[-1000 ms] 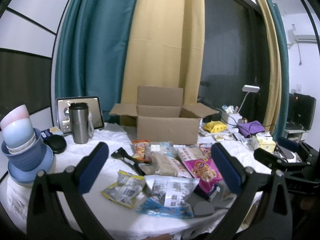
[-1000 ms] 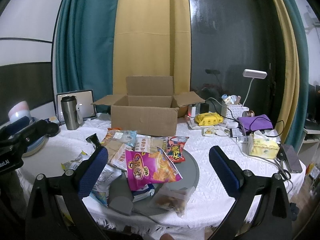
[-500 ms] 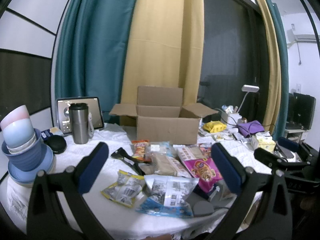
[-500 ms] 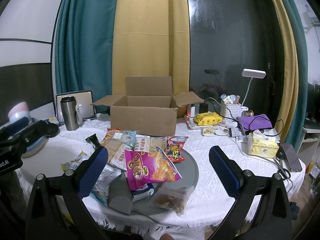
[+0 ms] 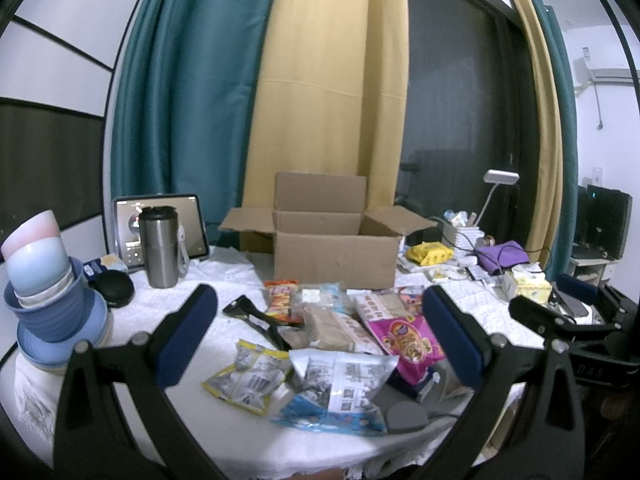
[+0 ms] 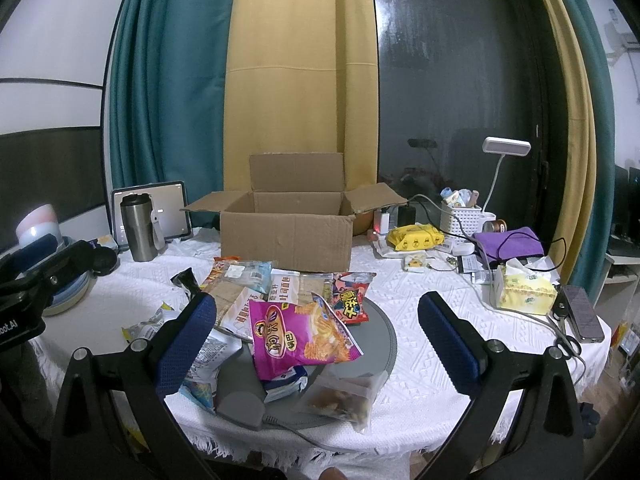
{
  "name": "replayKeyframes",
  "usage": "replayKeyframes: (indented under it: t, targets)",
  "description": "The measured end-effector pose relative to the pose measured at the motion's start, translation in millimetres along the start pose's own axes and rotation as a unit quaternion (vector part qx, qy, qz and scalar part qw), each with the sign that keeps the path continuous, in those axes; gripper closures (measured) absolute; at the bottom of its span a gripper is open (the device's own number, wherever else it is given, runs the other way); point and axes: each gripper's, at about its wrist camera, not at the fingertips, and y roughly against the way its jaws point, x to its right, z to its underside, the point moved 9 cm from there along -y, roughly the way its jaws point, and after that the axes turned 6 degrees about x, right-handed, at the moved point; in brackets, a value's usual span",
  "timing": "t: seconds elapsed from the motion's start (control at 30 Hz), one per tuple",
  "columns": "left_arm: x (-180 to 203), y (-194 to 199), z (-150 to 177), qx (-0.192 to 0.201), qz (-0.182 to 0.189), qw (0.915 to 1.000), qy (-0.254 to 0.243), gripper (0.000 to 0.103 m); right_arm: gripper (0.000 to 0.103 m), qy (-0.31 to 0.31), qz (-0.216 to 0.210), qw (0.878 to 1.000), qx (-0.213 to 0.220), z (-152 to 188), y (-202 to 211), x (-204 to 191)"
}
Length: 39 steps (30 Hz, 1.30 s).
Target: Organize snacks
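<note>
1. Left gripper [image 5: 320, 330], with black arms and blue padded fingers, hangs above the near edge of the table with its jaws spread wide and nothing between them.
2. Right gripper [image 6: 317, 326], of the same build, is likewise spread wide and empty, poised over the snack pile.
3. Loose snack packets lie heaped on the round table under a white textured cloth [image 6: 416, 312]: a magenta crisp bag [image 6: 298, 334] on top, a red packet [image 6: 354, 298] just behind it, a pale beige wrapped block [image 5: 328, 326], a yellow-edged silver pouch [image 5: 248, 376] and a silver-and-blue printed bag [image 5: 340, 388] nearest the left gripper.
4. Behind the pile stands an open brown cardboard box [image 6: 286, 238], flaps out; its floor is hidden from both cameras.
5. Left of the box a steel travel mug [image 5: 158, 246] stands upright before a propped tablet [image 5: 192, 220]; stacked blue and pink bowls [image 5: 44, 280] sit at the far left edge.
6. Right of the box lie a yellow wipes pack [image 6: 414, 237], a purple cloth [image 6: 510, 242] and a yellow tissue packet [image 6: 526, 290].
</note>
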Motion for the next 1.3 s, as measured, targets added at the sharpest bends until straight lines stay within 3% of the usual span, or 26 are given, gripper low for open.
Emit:
replayKeyframes:
  t: [0.93, 1.3]
  targets:
    - [1.1, 0.6, 2.0, -0.003, -0.002, 1.0, -0.001, 0.0, 0.0, -0.002, -0.001, 1.0, -0.001, 0.3, 1.9, 1.9]
    - [-11.1, -34.3, 64.7, -0.096, 0.001, 0.9953, 0.013, 0.0, 0.0, -0.006, 0.008, 0.998, -0.054, 41.7, -30.6, 17.2]
